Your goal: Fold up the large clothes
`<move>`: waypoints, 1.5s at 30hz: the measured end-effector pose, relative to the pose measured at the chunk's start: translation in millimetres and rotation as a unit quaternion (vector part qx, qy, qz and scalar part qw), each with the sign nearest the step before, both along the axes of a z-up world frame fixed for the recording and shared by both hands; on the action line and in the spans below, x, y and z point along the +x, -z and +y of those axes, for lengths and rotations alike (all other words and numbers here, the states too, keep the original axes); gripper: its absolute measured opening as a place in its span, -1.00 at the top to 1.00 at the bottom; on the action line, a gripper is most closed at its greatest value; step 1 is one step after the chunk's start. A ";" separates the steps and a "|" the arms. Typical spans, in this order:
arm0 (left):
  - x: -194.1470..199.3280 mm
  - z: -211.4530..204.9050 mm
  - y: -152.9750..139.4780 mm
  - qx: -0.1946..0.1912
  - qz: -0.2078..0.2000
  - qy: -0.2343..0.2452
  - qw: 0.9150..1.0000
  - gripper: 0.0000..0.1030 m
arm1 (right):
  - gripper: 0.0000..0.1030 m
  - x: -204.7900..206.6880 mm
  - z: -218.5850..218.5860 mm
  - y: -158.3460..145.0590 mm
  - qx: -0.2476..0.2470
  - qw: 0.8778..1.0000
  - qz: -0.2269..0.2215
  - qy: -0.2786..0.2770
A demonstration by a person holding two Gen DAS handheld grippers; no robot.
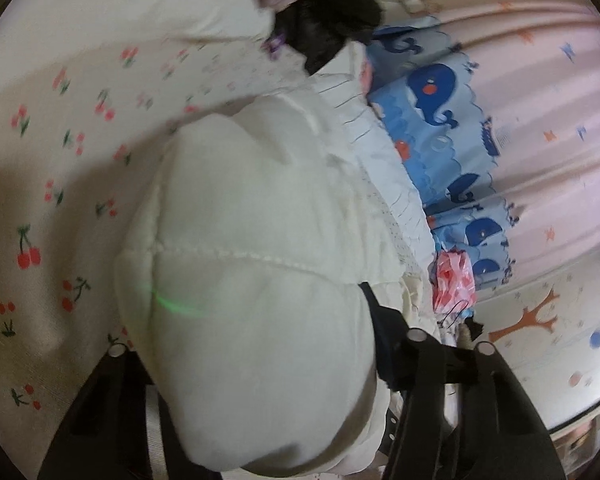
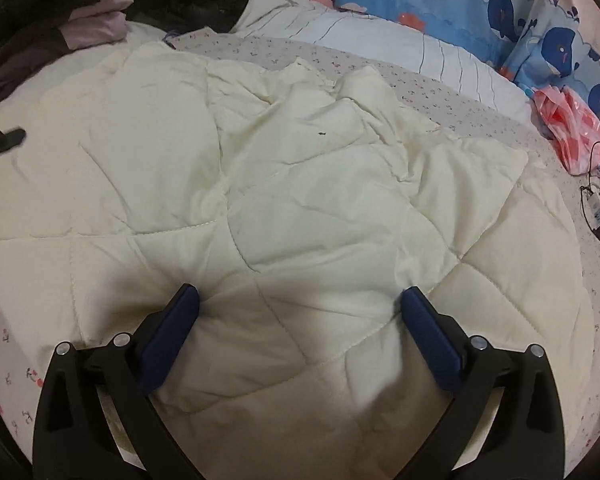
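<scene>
Over bed, right claw released above quilted garment; left claw grasping it.

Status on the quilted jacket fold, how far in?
Early. Done: cream quilted jacket spread on the cherry-print bedsheet. In hand: left tongs grip a bunched part of it; right tongs hang open over its lower panels. Left: no neat fold visible yet; dark clothes pile untouched.
</scene>
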State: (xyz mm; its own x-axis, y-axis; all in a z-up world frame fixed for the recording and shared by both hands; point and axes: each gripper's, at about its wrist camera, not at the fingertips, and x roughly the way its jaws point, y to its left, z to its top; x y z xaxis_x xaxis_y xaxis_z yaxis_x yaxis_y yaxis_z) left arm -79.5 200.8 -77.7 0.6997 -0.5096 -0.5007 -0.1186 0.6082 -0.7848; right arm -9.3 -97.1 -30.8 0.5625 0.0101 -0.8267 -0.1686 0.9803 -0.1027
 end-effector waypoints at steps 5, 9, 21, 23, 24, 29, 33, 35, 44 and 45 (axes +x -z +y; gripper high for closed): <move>-9.5 -23.3 -37.0 0.075 -0.074 0.025 0.994 0.06 | -0.89 -16.9 4.0 8.8 0.004 1.000 -0.013 0.003; -12.4 -56.5 -77.7 0.112 -0.122 0.052 0.985 0.09 | -0.89 -27.5 3.6 11.7 0.021 1.000 -0.004 -0.006; -20.9 -320.6 -134.1 0.271 -0.235 0.286 0.889 0.09 | -0.88 -21.3 -278.1 3.4 0.675 0.731 0.064 0.070; -25.1 -376.5 -101.3 0.288 -0.215 0.348 0.866 0.09 | -0.88 -29.9 -311.0 23.9 0.711 0.694 0.047 0.102; -26.8 -396.8 -85.4 0.303 -0.204 0.371 0.854 0.09 | -0.88 -31.4 -319.5 33.5 0.723 0.680 0.049 0.111; -56.2 -438.5 -58.3 0.405 -0.236 0.379 0.798 0.05 | -0.89 -18.0 -316.2 50.7 0.702 0.699 0.080 0.106; -73.9 -433.5 -69.9 0.440 -0.239 0.402 0.766 -0.42 | -0.87 -10.0 -283.5 38.3 0.605 0.786 0.104 0.080; -89.1 -423.4 -83.8 0.439 -0.236 0.424 0.756 -0.53 | -0.86 -5.5 -272.1 33.2 0.552 0.824 0.107 0.073; -45.7 -302.9 -136.8 0.349 -0.200 0.287 0.870 -0.64 | -0.86 -30.7 -292.4 -5.5 0.430 0.883 0.011 0.188; -26.8 -295.8 -132.0 0.329 -0.184 0.275 0.884 -0.64 | -0.86 -36.9 -296.4 -21.5 0.428 0.882 -0.034 0.195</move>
State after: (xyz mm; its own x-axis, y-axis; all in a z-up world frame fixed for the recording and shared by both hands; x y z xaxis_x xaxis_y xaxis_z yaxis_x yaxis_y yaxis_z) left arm -106.3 -95.0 54.3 0.6139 -0.5064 -0.6055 0.5269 0.8341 -0.1634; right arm -46.2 -393.5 -9.3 0.7094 0.4077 -0.5749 0.1774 0.6862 0.7055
